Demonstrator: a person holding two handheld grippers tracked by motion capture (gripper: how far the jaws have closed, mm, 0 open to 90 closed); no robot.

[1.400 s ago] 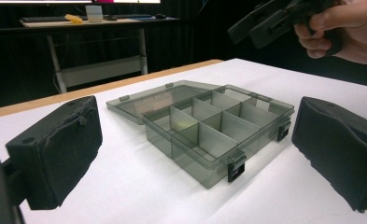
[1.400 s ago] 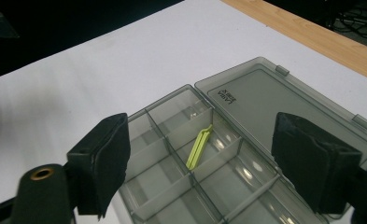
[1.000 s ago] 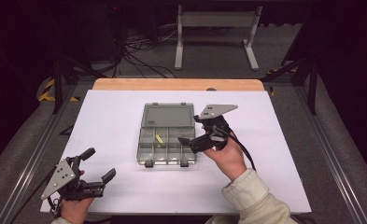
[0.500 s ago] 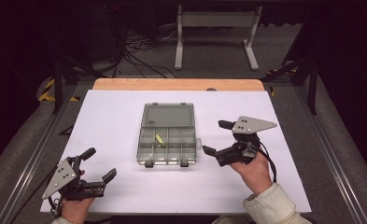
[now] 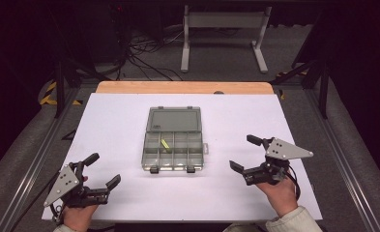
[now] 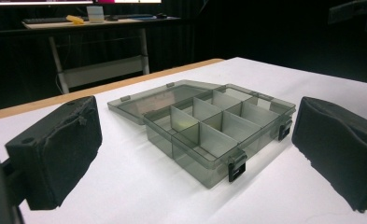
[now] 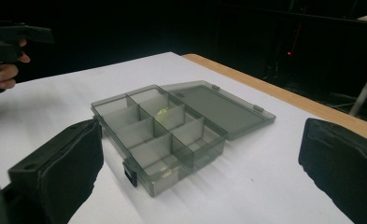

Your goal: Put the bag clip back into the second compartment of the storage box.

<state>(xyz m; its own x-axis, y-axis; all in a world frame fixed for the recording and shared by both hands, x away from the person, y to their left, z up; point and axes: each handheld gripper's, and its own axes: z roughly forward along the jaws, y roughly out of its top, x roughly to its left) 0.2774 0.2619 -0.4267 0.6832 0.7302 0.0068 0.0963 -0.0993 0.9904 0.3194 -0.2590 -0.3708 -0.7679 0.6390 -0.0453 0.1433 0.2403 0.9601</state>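
Resting mid-tabletop [image 5: 110,121], the compartment box [image 5: 173,140] lies lid-open with a small yellow item [image 5: 165,143] inside. Both the left tool [image 5: 103,170] and right tool [image 5: 248,153] are released, well apart from it. Approach level, jaws straddling the lid edge.

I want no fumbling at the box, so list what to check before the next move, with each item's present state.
1. Organizer box lid lies flat open behind the tray: ok.
2. Small yellow-green piece sits inside a compartment in the far row: ok.
3. Left tongs open, holding nothing, well clear of the box: ok.
4. Right tongs open, holding nothing, off the box's right side: ok.
5. Both front latches hang free: ok.
6. Other compartments empty: cannot tell.
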